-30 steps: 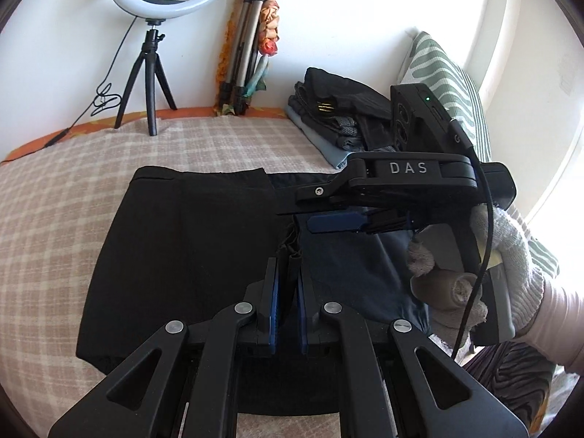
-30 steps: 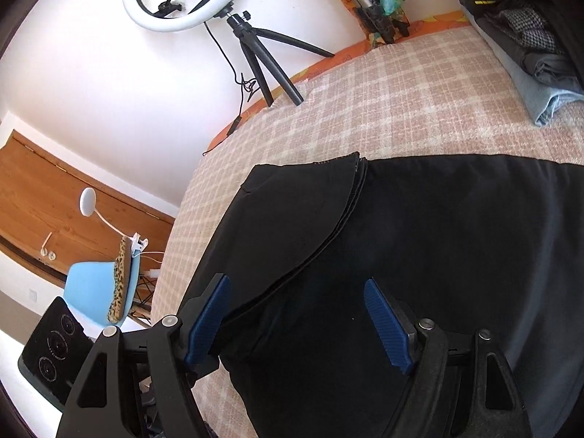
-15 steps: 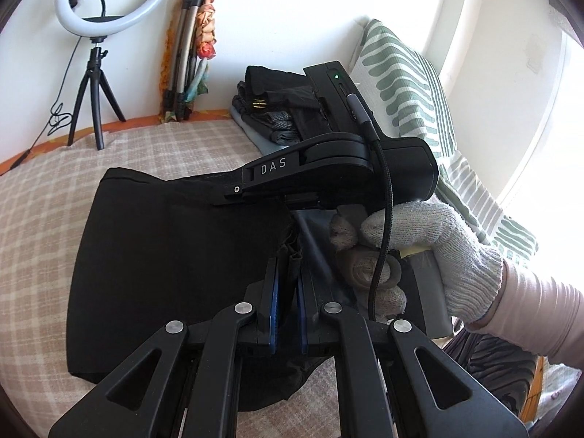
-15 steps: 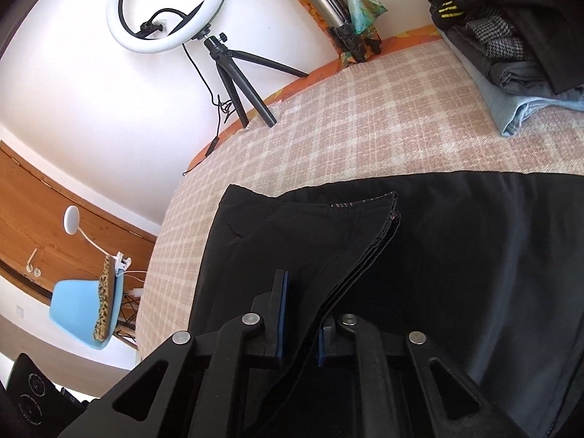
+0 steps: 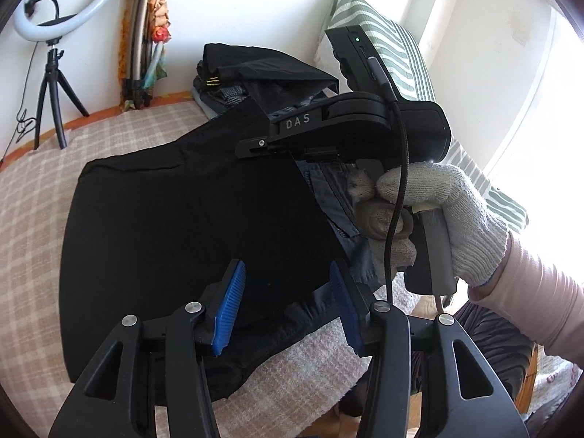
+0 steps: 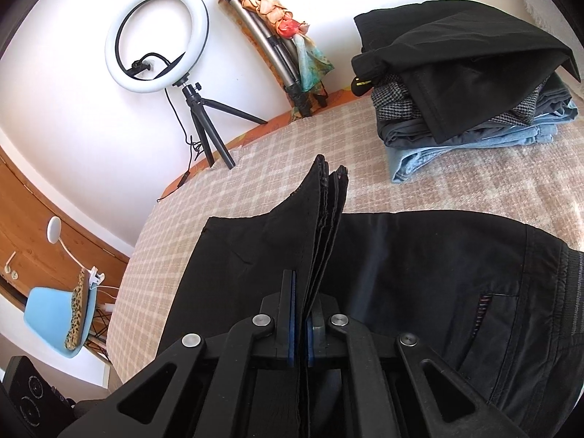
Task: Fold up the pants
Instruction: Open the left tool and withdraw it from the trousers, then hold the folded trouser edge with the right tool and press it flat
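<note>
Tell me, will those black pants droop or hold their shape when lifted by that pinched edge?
Probably droop: the black pants look soft, bending up from the bed where the right gripper pinches their layered edge. Layers may slip apart, since they already fan out above it. They seem light.

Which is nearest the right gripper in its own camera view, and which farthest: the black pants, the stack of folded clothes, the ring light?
1. Black pants: clamped in the right gripper.
2. Stack of folded clothes: upper right, on the bed.
3. Ring light: upper left, by the wall.
</note>
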Demonstrator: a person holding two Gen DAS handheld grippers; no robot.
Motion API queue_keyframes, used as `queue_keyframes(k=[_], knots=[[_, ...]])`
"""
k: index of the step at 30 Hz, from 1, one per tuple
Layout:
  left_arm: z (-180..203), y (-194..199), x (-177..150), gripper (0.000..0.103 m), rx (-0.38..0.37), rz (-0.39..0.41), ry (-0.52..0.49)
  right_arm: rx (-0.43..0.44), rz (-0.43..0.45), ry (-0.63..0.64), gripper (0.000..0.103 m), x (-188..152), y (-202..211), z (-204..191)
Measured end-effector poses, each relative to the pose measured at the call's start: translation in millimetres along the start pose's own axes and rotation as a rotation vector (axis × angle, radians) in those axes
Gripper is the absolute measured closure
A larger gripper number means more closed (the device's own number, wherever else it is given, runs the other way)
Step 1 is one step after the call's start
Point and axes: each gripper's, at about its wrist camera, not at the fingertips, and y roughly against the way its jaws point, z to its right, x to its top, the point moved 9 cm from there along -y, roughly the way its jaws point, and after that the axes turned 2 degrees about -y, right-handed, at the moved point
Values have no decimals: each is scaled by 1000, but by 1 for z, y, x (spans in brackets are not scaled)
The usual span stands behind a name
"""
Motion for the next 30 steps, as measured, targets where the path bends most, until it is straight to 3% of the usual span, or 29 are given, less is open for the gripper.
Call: queue_keyframes(k=[6, 10, 14, 20, 25, 30], knots=[[-78, 32, 6, 51, 276, 71, -1, -41, 8, -16, 101, -5, 18, 25], [-119, 36, -1, 51, 333, 55, 63, -54, 14, -59, 101, -11, 33, 45], [-127, 19, -7, 51, 353, 12, 59, -76, 24, -85, 101, -15, 45, 59], [-109, -4, -16, 51, 352, -42, -17, -138, 53, -102, 101, -12, 60, 84], [-103, -14, -20, 51, 374, -61, -64, -189, 28, -122, 101, -21, 59, 105], [-108, -20, -27, 51, 385, -87, -55, -244, 36, -127, 102, -23, 60, 116]])
